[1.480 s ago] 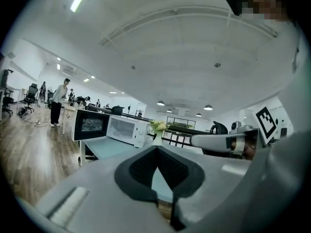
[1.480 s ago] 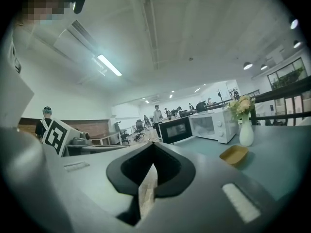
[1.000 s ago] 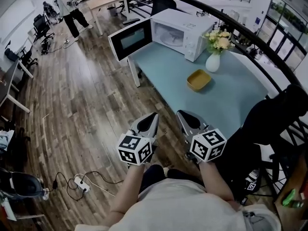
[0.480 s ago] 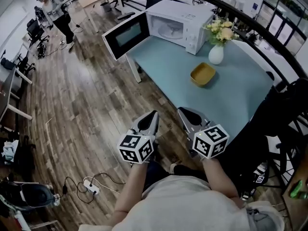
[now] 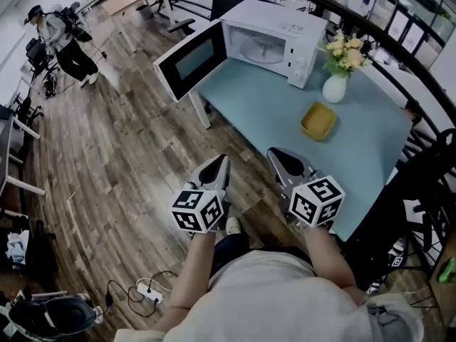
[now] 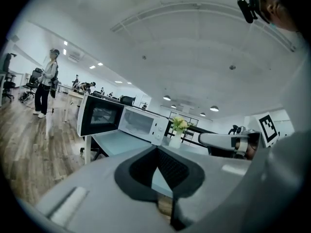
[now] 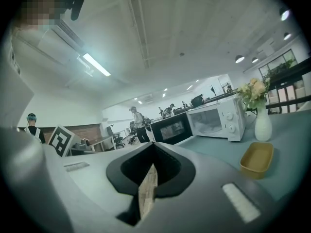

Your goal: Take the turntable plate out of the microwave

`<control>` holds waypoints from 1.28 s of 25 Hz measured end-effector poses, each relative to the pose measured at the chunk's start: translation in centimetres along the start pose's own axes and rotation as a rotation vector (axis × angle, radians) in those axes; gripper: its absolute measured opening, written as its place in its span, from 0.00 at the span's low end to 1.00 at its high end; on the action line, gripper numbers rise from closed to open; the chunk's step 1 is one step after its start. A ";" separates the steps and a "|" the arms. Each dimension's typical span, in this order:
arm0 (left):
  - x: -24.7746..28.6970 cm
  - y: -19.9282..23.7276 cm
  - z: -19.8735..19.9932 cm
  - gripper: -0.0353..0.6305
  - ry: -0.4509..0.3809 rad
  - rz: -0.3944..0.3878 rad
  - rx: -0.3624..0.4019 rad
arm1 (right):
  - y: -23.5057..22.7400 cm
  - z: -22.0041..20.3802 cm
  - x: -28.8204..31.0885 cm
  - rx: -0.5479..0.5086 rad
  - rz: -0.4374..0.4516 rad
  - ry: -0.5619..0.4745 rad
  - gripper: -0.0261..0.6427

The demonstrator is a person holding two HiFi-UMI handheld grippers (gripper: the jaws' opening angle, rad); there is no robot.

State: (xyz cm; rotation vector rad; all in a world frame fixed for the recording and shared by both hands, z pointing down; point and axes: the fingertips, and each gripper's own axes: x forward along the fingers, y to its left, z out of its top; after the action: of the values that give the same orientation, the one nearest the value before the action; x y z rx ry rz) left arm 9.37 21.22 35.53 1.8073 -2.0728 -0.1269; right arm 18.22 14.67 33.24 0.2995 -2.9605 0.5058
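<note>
Left gripper (image 5: pixel 221 162) and right gripper (image 5: pixel 274 154) stay closed and empty at lower centre as the person has stepped slightly nearer the table (image 5: pixel 267 112); the plate (image 5: pixel 262 48) sits inside the open microwave (image 5: pixel 278 16), upper centre, well apart from both, so this is likely the approach.

The pale blue bench (image 5: pixel 263 112) carries a white microwave (image 5: pixel 274 38) (door swung open). Just beside the microwave stands a flower vase (image 5: pixel 333 87), and farther from it a yellow dish (image 5: pixel 318 121).
</note>
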 end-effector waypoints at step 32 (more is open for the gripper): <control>8.1 12.2 4.9 0.06 0.037 -0.202 -0.004 | -2.4 1.7 16.1 0.055 -0.119 -0.005 0.07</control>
State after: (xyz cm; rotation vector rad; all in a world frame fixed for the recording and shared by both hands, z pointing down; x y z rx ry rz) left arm -4.46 14.49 36.69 1.9977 -1.8598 -0.1511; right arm 2.92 9.07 34.84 0.4801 -2.9147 0.5726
